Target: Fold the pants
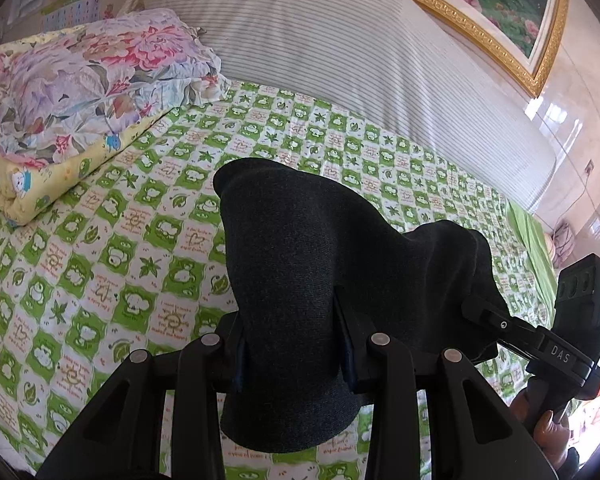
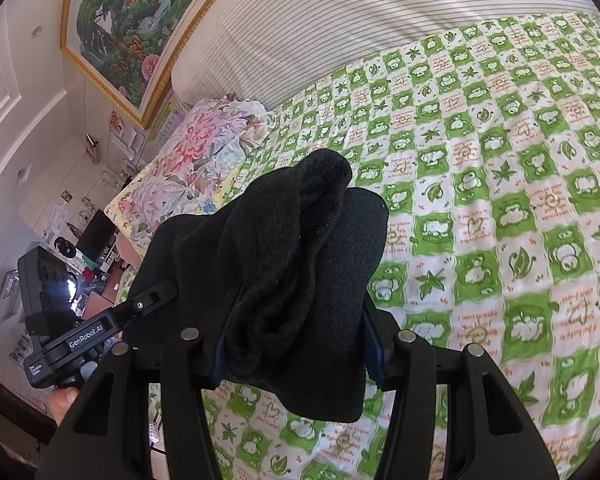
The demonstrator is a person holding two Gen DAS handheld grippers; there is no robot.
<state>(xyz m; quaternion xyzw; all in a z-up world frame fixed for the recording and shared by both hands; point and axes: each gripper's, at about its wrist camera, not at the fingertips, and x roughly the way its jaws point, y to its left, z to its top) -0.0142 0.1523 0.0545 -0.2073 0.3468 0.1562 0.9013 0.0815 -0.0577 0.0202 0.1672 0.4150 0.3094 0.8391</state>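
The dark charcoal pants [image 1: 300, 260] hang bunched in the air above the bed, stretched between both grippers. My left gripper [image 1: 296, 344] is shut on a thick fold of them, and the cloth covers its fingertips. In the left wrist view the right gripper [image 1: 484, 320] grips the cloth's far right end, with a hand below it. In the right wrist view the pants [image 2: 292, 264] bulge up between the blue pads [image 2: 374, 356] of my right gripper [image 2: 296, 348], which is shut on them. The left gripper [image 2: 152, 296] holds the left end there.
A green-and-white chequered sheet [image 1: 100, 272] covers the bed under the pants. A floral pillow [image 1: 100, 72] lies on a folded yellow quilt [image 1: 60, 176] at the far left. A striped headboard cushion [image 1: 340, 48] and a gold-framed painting [image 1: 500, 8] stand behind.
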